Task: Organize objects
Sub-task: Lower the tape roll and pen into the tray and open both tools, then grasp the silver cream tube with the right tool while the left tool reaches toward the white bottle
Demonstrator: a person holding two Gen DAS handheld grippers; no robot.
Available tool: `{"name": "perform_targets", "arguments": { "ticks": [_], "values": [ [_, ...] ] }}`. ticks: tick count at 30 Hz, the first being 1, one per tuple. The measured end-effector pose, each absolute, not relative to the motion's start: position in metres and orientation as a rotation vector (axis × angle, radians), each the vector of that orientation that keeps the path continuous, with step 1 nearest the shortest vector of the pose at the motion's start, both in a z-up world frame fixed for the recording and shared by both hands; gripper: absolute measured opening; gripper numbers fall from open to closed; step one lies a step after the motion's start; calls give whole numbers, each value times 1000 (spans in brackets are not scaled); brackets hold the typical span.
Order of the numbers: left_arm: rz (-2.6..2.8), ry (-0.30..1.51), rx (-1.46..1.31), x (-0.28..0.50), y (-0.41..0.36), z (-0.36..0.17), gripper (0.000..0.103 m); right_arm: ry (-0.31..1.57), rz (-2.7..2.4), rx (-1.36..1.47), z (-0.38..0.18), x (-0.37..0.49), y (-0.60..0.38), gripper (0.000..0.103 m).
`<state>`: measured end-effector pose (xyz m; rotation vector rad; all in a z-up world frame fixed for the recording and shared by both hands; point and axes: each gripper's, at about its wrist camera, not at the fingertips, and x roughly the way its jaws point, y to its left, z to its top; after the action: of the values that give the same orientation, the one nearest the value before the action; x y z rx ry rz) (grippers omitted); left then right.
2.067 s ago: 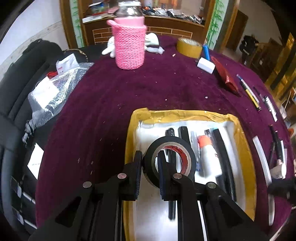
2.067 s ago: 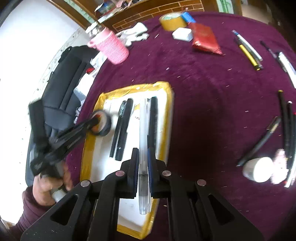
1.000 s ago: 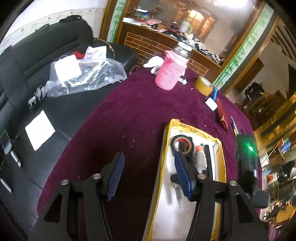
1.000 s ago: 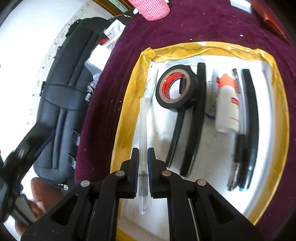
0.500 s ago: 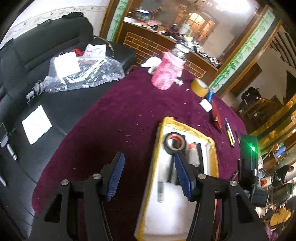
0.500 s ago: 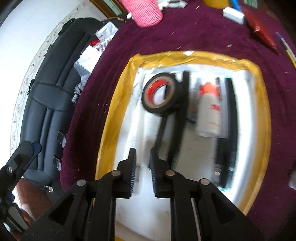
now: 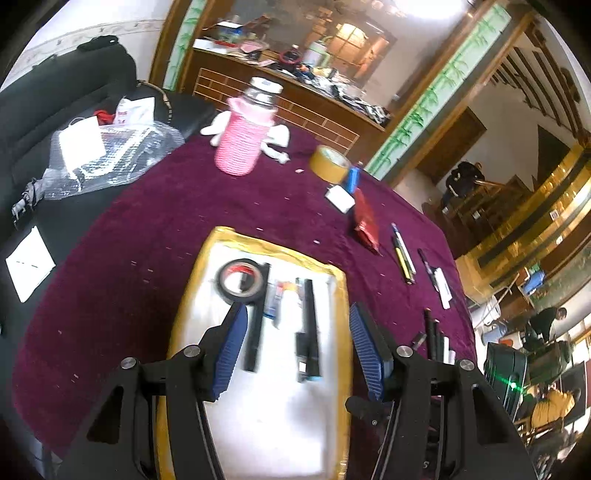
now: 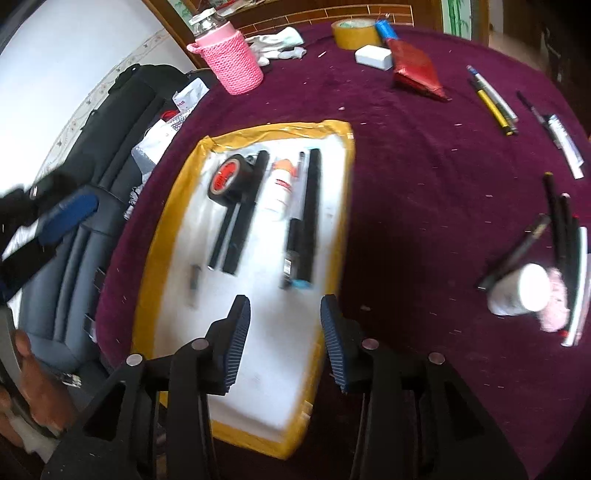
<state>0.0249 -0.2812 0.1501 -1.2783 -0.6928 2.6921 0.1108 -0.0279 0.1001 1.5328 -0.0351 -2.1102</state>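
Both tongs, the left gripper [image 7: 295, 347] and right gripper [image 8: 284, 338], gape empty above the yellow-rimmed tray [image 8: 177, 192], the right just opened; pens lying ahead may scatter if nudged.

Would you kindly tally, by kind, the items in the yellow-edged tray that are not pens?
Black tape roll: 1
White bottle with orange cap: 1
Total: 2

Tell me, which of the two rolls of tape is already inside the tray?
The black roll with the red core, lying in the yellow-rimmed tray. The tan roll sits out on the purple cloth at the far side.
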Motion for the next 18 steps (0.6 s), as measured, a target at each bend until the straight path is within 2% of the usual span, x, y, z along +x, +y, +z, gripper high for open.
{"name": "perform_targets", "arguments": {
  "ticks": [5, 14, 18],
  "values": [
    [2675, -626, -1297, 31, -237, 158, 52, -97, -2163, 1516, 108, 114, 42, 38],
    [2620, -530, -1361, 40, -157, 160, 52, -481, -2407, 1627, 101, 88, 239, 40],
    [2582, -488, -1388, 44, -124, 158, 52, -579, -2466, 1687, 94, 83, 299, 41]
  ]
}}
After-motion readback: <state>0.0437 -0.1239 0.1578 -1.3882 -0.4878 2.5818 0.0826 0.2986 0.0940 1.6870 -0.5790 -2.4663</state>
